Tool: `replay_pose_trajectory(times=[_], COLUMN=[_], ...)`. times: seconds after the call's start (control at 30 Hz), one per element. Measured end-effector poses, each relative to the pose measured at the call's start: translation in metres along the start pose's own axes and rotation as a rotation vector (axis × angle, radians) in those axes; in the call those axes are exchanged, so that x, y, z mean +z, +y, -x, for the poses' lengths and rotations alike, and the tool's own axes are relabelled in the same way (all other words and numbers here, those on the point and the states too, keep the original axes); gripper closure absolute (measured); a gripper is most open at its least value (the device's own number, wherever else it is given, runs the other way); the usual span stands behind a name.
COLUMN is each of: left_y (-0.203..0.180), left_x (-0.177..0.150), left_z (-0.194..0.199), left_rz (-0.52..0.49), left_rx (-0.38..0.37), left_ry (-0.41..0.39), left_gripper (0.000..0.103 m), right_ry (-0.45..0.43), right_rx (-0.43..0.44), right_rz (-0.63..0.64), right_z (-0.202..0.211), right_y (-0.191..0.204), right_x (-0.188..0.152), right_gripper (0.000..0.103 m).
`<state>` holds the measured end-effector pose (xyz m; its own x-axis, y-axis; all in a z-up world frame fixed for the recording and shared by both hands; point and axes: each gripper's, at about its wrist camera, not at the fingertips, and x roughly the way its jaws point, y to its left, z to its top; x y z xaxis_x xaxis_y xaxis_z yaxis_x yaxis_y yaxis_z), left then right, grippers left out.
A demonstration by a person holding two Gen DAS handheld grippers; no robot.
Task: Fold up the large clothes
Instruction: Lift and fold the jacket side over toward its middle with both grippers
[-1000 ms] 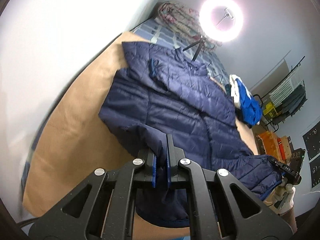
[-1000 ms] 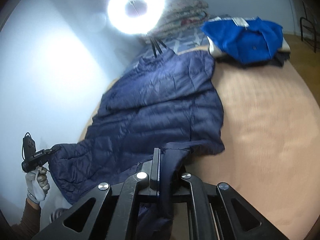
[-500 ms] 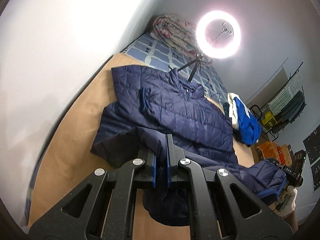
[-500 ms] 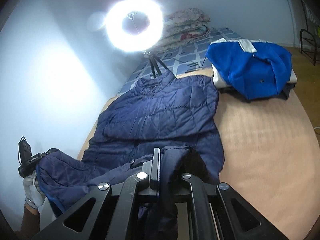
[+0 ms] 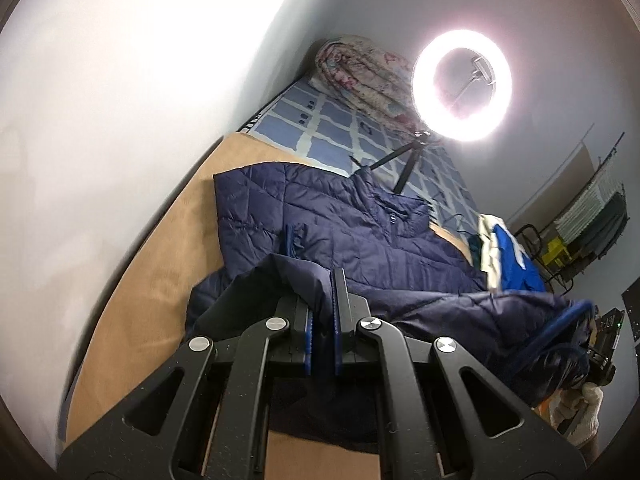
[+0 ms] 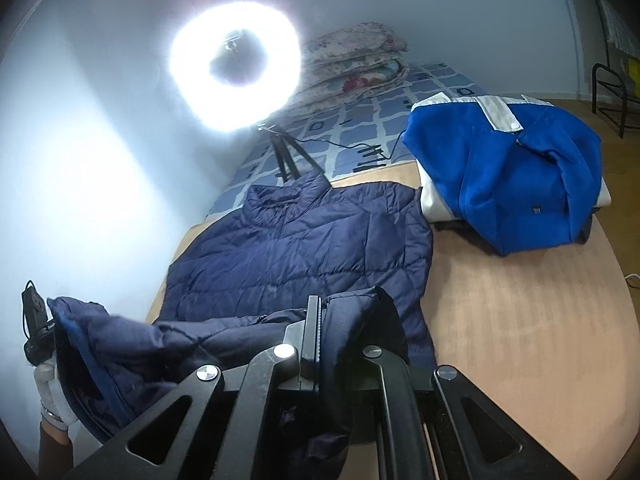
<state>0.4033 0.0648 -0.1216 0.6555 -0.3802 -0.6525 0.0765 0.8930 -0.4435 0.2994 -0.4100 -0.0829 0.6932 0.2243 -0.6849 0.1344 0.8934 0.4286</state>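
Navy quilted jacket (image 6: 296, 248) lies spread on the tan board (image 6: 520, 320), collar toward the ring light (image 6: 234, 66) and its tripod (image 6: 286, 156). We grip its near hem at two corners: our left gripper (image 5: 322, 312) is clamped on a fold of the fabric, and our right gripper (image 6: 320, 332) is pinched on the other corner, both lifted above the rest of the garment, the hem sagging between them. In the right wrist view, a blue and white garment (image 6: 508, 168) sits folded just beside the jacket's far shoulder. A floral quilt (image 5: 360, 72) is stacked on the checked sheet (image 5: 328, 128) beyond the board.
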Motion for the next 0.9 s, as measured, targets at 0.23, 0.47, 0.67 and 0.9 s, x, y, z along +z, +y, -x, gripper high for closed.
replay_pose_trajectory(times=[0.23,0.47,0.67,0.9], left_y=[0.010,0.015,0.016,0.029], left_x=[0.020,0.028,0.026,0.034], left_z=[-0.068,-0.138,-0.175,-0.186], left_rz=[-0.002,-0.029,-0.063,-0.018], left_rx=[0.082,0.155,0.192,0.151], left_ry=[0.044,0.102,0.129,0.147], left_gripper=[0.098,0.098,0.098,0.086], right_ry=[0.051,0.100,0.136,0.158], right_rx=[-0.068,-0.148,-0.179,-0.139], right_rz=[-0.027,-0.044,-0.039,-0.029], right_z=[-0.054,-0.111,-0.145,-0.160], right_y=[-0.014,-0.035,-0.048,-0.056], right_x=[0.022,0.035,0.036,0.036], right_gripper=[0.101,0.101,0.101,0.095])
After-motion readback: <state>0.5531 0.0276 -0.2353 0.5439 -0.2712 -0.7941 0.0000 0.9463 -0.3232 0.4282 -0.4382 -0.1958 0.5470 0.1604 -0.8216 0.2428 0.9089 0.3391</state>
